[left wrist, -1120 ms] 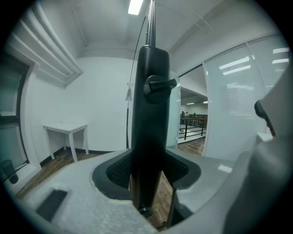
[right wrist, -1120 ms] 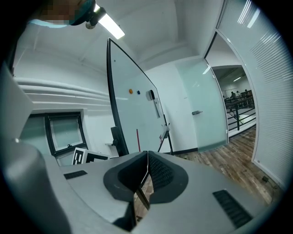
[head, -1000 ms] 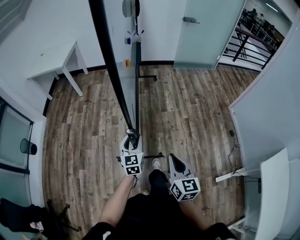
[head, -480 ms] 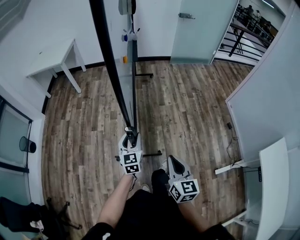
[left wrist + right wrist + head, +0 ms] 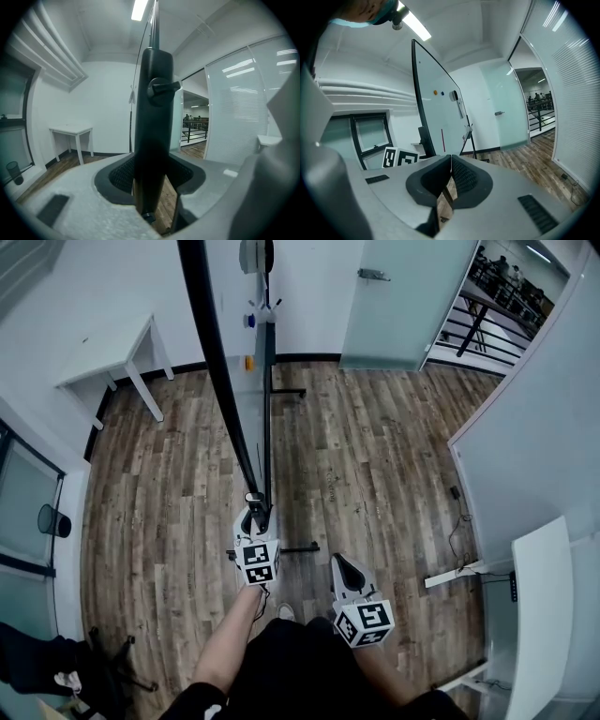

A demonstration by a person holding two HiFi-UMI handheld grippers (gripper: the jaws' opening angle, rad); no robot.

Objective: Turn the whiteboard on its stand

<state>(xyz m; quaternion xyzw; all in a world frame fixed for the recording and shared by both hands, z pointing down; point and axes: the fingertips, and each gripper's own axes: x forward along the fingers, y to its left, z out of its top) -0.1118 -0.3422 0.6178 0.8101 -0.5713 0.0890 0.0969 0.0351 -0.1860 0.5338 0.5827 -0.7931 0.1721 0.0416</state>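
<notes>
Being clamped only at its edge by the left gripper (image 5: 257, 510), the right gripper (image 5: 450, 183) closed empty, the whiteboard (image 5: 436, 112) could be wrenched free.

A white table (image 5: 103, 357) is noted at upper left, against the wall. A frosted glass door (image 5: 403, 296) is seen at upper centre, with a black railing (image 5: 473, 334) beyond it at upper right. A dark bin (image 5: 54, 519) is recorded at the left edge. Wood-plank flooring (image 5: 375, 456) is observed throughout.
</notes>
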